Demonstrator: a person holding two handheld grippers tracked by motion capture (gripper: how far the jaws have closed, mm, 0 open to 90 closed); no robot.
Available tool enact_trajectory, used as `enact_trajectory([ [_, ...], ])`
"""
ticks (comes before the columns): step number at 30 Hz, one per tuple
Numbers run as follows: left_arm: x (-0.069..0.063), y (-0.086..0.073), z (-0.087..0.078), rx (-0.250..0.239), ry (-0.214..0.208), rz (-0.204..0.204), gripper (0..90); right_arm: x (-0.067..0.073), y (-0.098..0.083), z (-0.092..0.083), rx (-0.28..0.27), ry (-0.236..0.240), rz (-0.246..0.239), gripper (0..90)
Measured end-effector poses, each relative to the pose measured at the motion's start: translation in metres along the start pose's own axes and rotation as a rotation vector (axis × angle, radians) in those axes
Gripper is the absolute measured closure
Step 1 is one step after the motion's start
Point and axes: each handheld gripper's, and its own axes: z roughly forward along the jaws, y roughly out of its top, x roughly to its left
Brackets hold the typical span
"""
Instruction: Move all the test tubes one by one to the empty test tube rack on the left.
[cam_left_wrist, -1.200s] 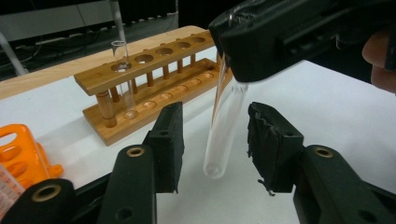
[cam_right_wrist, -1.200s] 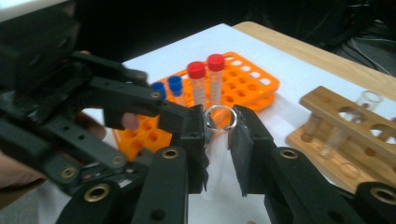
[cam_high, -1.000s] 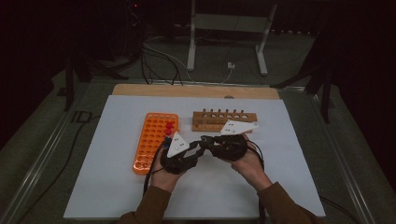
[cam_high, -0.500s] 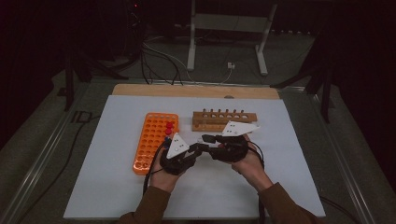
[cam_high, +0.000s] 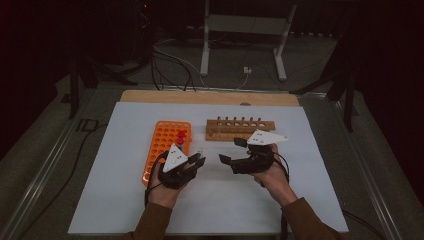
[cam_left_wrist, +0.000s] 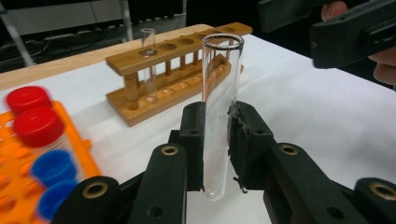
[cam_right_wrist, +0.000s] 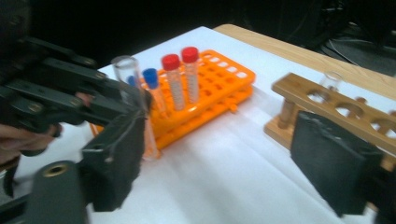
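Left gripper (cam_left_wrist: 217, 154) pinches the tube (cam_left_wrist: 219, 116) upright above the table, near the wooden rack (cam_left_wrist: 177, 74). Right gripper (cam_right_wrist: 219, 163) has just been opening, nothing between its jaws. Risk: the bare glass (smooth, held low) could slip or tilt on the way to a rack hole.

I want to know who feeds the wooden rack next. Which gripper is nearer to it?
Right. The right gripper hovers open just in front of the wooden rack; the left gripper, clamped on the empty glass tube, sits farther off beside the orange rack.
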Motion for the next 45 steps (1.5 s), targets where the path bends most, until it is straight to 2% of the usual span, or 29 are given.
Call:
enact_trajectory([
  [3, 0.004, -0.003, -0.005, -0.005, 0.013, -0.009, 76.5, -0.004, -0.004, -0.003, -0.001, -0.029, 0.014, 12.7],
  [6, 0.009, -0.006, -0.011, -0.013, 0.026, -0.023, 76.5, -0.006, -0.009, -0.007, 0.005, -0.075, 0.006, 6.0],
  [9, 0.013, -0.009, -0.016, -0.018, 0.04, -0.025, 76.5, -0.01, -0.014, -0.013, 0.003, -0.1, 0.027, 1.8],
  [16, 0.021, -0.016, -0.026, -0.023, 0.065, -0.03, 76.4, -0.019, -0.025, -0.027, -0.025, -0.148, 0.069, 0.0],
  [25, 0.026, -0.024, -0.031, -0.018, 0.105, -0.024, 76.3, -0.023, -0.033, -0.04, -0.059, -0.151, 0.1, 0.1],
  [33, 0.027, -0.035, -0.031, -0.015, 0.137, -0.018, 76.3, -0.024, -0.038, -0.041, -0.071, -0.146, 0.113, 0.1],
  [39, 0.026, -0.041, -0.028, 0.023, 0.146, -0.011, 76.2, -0.023, -0.039, -0.041, -0.072, -0.142, 0.109, 0.1],
  [45, 0.025, -0.046, -0.023, 0.097, 0.167, -0.003, 76.3, -0.023, -0.041, -0.039, -0.066, -0.14, 0.11, 0.1],
])
